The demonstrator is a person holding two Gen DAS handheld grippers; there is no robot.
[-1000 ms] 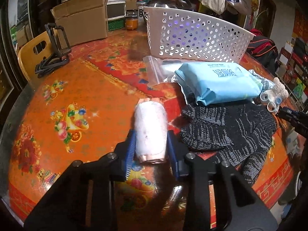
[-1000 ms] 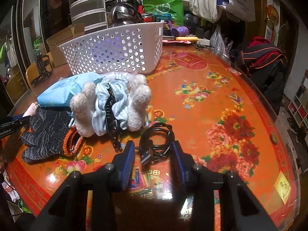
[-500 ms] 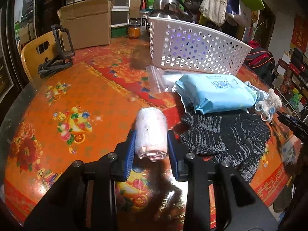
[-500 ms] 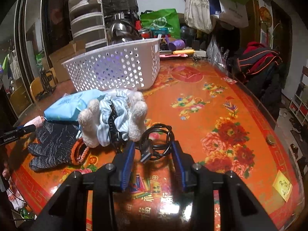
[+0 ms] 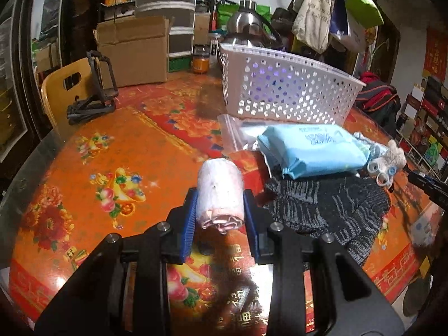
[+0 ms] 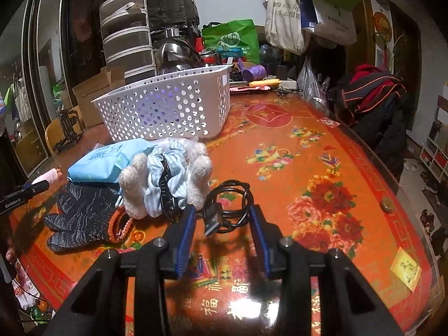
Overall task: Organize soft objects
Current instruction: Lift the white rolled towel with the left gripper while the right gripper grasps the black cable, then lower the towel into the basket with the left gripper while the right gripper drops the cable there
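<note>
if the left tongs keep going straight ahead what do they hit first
Probably the clear plastic bag lying just beyond the pink roll they hold, then the white basket behind it; depth is uncertain.

Left gripper (image 5: 219, 210) now closed on rolled pink cloth (image 5: 219, 196), roll lifted clear of orange table (image 5: 117, 145), right gripper (image 6: 222, 219) raised slightly above coiled black cable (image 6: 228, 205)

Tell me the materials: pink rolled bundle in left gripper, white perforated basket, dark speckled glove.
Pink rolled bundle: looks like soft fabric, matte, layered folds at its end. White perforated basket: likely moulded plastic, smooth, evenly punched holes. Dark speckled glove: knitted yarn, visible ribbing, orange cuff trim.
</note>
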